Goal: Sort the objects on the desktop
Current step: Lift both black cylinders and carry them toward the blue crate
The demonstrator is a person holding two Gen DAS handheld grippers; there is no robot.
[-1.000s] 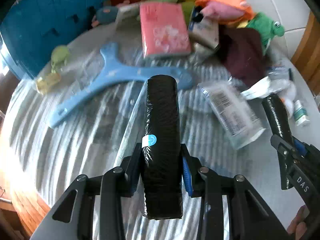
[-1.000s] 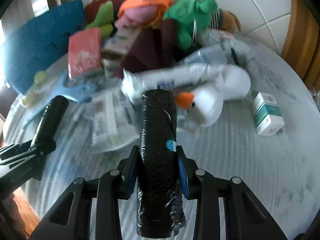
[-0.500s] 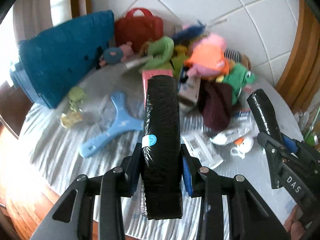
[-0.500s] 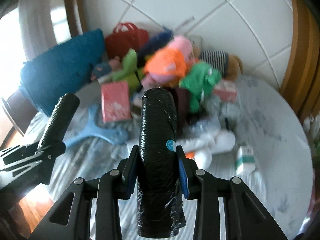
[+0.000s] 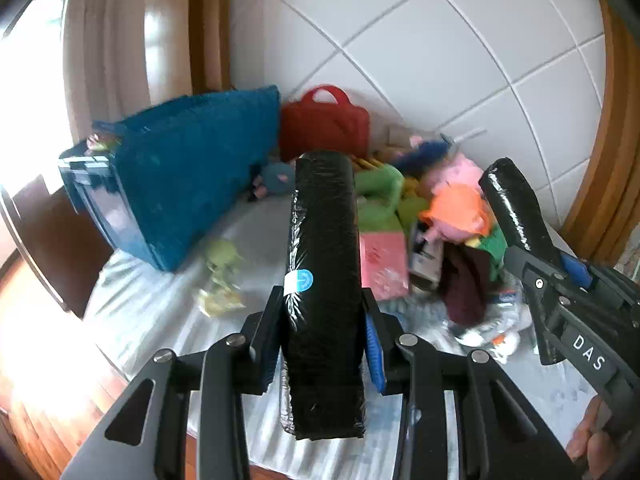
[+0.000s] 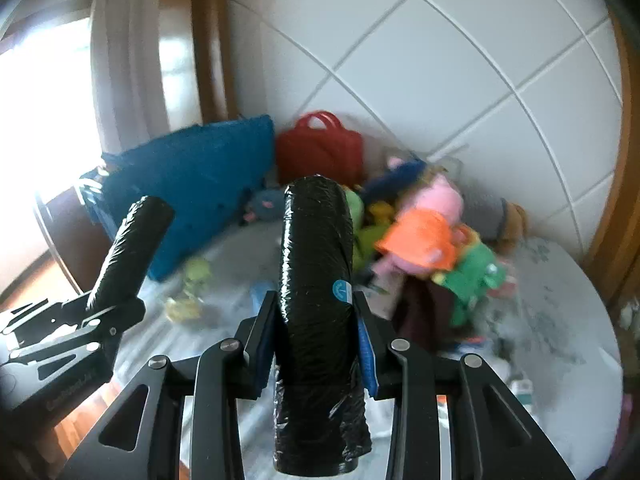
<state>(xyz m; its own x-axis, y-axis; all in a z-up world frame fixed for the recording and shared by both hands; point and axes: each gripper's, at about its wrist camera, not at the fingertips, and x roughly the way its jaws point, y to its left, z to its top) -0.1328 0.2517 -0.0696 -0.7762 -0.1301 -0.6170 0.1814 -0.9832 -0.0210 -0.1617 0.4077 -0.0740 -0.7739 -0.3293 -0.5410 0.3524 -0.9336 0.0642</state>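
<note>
From my left wrist cam, left gripper (image 5: 324, 296) fingers are pressed together, holding nothing, above the table's (image 5: 160, 312) bare near edge; toy pile (image 5: 448, 216) sits beyond. Right wrist cam: right gripper (image 6: 316, 312) also pressed together, blue basket (image 6: 200, 184) far left.

I am looking at a home room: soft toys (image 5: 456, 204) heaped on a cloth-covered table (image 5: 160, 312), tiled wall (image 5: 440, 60), curtained window (image 6: 120, 72).

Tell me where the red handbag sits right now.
The red handbag stands at the table's back against the tiled wall, immediately right of the blue basket, behind the plush toy pile.
</note>
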